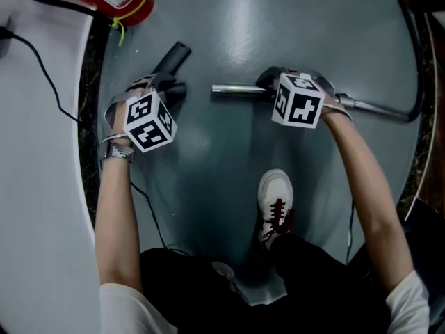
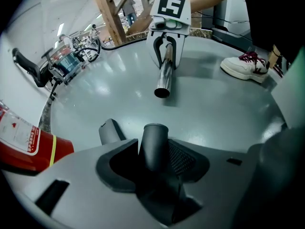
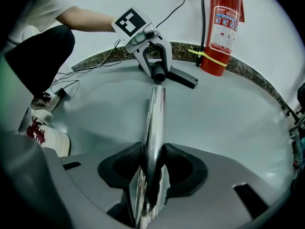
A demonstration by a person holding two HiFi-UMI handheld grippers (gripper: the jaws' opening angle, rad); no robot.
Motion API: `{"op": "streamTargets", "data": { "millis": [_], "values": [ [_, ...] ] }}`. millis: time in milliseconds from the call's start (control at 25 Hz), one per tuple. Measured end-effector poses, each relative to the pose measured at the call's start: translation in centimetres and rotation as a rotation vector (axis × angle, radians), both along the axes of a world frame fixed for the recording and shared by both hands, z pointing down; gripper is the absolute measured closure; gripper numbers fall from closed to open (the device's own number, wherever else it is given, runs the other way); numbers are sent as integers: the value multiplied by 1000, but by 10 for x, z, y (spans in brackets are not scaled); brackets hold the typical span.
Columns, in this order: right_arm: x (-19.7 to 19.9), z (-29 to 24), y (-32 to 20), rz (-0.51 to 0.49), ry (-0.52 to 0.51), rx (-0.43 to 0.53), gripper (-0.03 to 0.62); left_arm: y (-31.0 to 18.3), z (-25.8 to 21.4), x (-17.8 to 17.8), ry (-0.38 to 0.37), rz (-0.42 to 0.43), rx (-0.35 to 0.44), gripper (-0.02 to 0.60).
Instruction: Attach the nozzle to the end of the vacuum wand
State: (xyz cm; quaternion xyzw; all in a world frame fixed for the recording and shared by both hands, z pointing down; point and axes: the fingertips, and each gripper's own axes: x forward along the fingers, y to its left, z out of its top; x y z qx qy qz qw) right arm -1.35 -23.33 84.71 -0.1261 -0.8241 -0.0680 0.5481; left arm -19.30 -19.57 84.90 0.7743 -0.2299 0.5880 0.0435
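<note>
Grey-green glossy floor (image 1: 229,33), round in outline, fills the head view, edged by a speckled stone border (image 3: 257,75). Nearest the camera, a person crouches in dark trousers, one white shoe with red laces (image 1: 276,199) planted flat on the floor. Both bare forearms reach forward, each hand holding a gripper topped with a black-and-white marker cube.

The left gripper (image 2: 153,151) points steeply down. Its jaws stand wide, and its dark pads sit against both sides of the nozzle (image 2: 155,140), a dark grey plastic tube. In the head view the nozzle's narrow black tip sticks out beyond the gripper, angled away to the upper right.

The right gripper (image 3: 152,166) also points steeply down. Its jaws are narrow, clamped on the vacuum wand (image 3: 155,113), a shiny chrome pipe that lies low along the floor. The wand's open end points toward the left gripper. The nozzle and the open end lie near each other, roughly in line, with bare floor between them; they do not touch. Behind the right gripper the wand runs on to the right and meets a black hose (image 1: 419,82).

Farther off, a red fire extinguisher (image 3: 223,27) with a yellow tag stands upright by the white wall. A thin black cable (image 1: 42,68) trails over the white surface at the left. In the left gripper view, the vacuum's body (image 2: 66,61) lies at the floor's far edge, with a clear canister; what it holds cannot be made out.
</note>
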Motion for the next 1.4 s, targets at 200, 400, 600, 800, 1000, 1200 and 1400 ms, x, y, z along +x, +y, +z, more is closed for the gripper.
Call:
{"op": "streamTargets", "data": {
  "millis": [200,400,600,800,1000,1200,1400],
  "values": [
    [2,-14,3,1,-18,-3,427,-3,-8,7,65,-37,0,397],
    [3,-24,4,4,-32,14,427,-2,-15,19,111,-34,-5,399],
    [4,-28,7,3,-26,23,427,-3,-24,26,143,-29,4,399],
    [3,-30,6,6,-22,35,427,1,-30,39,146,16,1,399],
    [5,-27,10,6,-13,37,427,8,-26,52,127,60,-4,399],
    [6,-24,15,5,-5,35,427,8,-26,63,143,82,-7,399],
    [5,-25,13,12,-15,41,427,7,-27,74,171,98,-17,399]
  ]
}}
